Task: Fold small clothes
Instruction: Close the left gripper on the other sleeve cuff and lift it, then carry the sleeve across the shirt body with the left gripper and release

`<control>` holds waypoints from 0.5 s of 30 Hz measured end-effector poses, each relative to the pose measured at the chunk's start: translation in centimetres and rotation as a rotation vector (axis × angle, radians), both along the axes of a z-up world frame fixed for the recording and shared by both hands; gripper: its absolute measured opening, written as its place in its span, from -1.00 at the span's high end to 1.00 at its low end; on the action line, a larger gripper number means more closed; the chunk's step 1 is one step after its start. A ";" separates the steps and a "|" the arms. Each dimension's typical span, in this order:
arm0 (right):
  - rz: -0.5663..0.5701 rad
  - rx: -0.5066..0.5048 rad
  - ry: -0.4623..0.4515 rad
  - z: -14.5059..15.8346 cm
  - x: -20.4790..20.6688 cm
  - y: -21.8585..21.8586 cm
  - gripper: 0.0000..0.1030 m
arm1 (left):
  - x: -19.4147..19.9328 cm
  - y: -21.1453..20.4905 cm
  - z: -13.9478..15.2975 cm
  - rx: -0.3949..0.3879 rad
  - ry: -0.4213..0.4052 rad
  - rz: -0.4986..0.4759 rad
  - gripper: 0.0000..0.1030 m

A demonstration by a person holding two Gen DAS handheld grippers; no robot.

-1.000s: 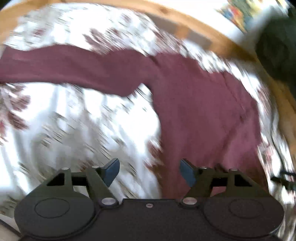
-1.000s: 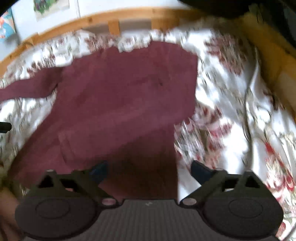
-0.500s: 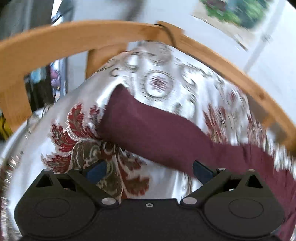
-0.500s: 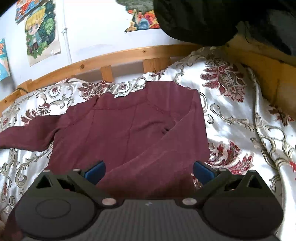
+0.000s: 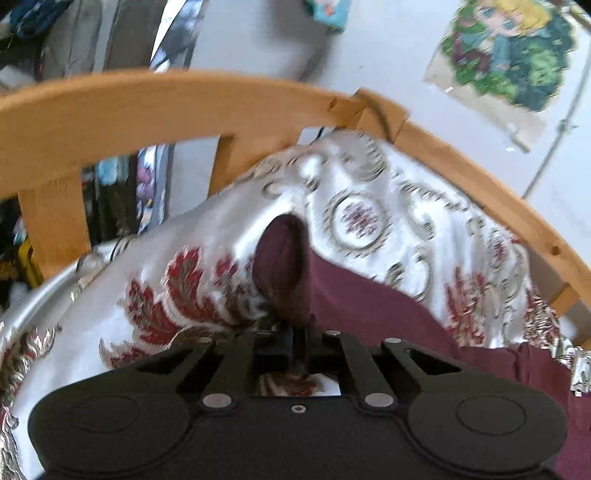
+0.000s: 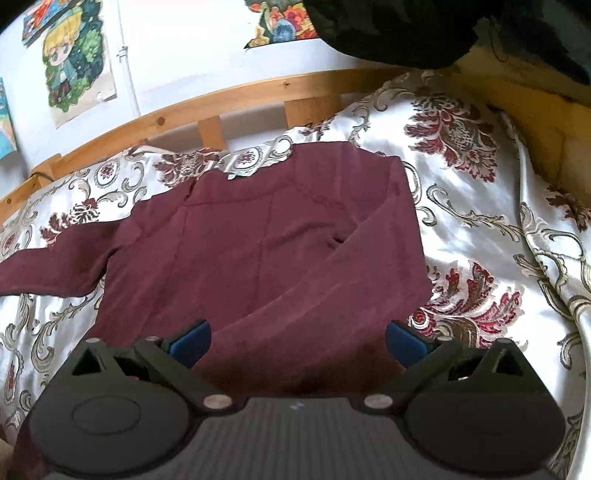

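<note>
the bed (image 6: pixel 480 236), under one patterned satin cover (image 5: pixel 207 243), fills the space ahead of both tools and serves as the folding surface, with its wooden rail (image 5: pixel 147 107) curving behind. one maroon top (image 6: pixel 266 240) lies spread flat just in front of the right tool (image 6: pixel 297 338), neck toward the rail, presumably so its shape can be read and its parts brought in one by one. it has two sleeves: the right one already lies diagonally across the body, running down toward the right tool, which looks like a first fold done; the left sleeve (image 5: pixel 354 295) stretches out sideways, away from the body, and its cuff (image 5: pixel 282 254) rises directly ahead of the left tool (image 5: pixel 299 341). that left tool is clamped tight on the sleeve near the cuff, the cloth bunched up between the closed jaws, most likely to carry this sleeve over the body as well. the right tool stands wide open with nothing gripped, its two blue pads (image 6: pixel 190 339) apart over the lower part of the top, seemingly waiting or ready to steady the cloth. a black garment (image 6: pixel 424 26) hangs beyond the right tool, above the far corner of the bed. three posters show on the wall in the right view, one (image 6: pixel 75 55) of them a cartoon figure in green.
</note>
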State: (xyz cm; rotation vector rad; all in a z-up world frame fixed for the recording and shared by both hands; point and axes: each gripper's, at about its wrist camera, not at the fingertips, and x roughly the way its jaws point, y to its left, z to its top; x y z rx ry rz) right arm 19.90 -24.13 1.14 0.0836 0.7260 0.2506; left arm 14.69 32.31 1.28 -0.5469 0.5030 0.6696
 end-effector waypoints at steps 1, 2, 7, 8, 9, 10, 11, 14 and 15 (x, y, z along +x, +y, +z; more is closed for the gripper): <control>0.003 -0.003 -0.005 0.1 -0.1 0.1 -0.99 | -0.1 -0.5 0.3 0.027 -0.015 -0.014 0.92; 0.005 -0.004 -0.010 0.1 -0.2 0.1 -0.99 | -0.3 -0.9 0.7 0.049 -0.033 -0.031 0.92; 0.009 0.013 -0.031 0.5 -0.3 -0.1 -0.99 | 0.2 -3.8 4.0 0.234 -0.148 -0.180 0.92; 0.009 0.019 -0.034 0.6 -0.4 -0.2 -0.99 | 0.4 -4.4 4.7 0.254 -0.179 -0.217 0.92; 0.009 0.025 -0.036 0.6 -0.4 -0.3 -0.99 | 0.8 -5.3 5.6 0.276 -0.215 -0.264 0.93; 0.007 0.032 -0.039 0.7 -0.4 -0.4 -0.99 | 1.1 -6.2 6.4 0.298 -0.245 -0.308 0.93; 0.006 0.039 -0.042 0.7 -0.4 -0.5 -0.99 | 1.5 -7.3 7.2 0.321 -0.278 -0.359 0.93; -0.009 0.063 -0.058 1.0 -0.6 -1.1 -0.99 | 2.2 -11.5 9.7 0.385 -0.392 -0.553 0.92; -0.017 0.072 -0.063 1.1 -0.6 -1.4 -0.99 | 2.7 -12.9 10.2 0.397 -0.421 -0.616 0.92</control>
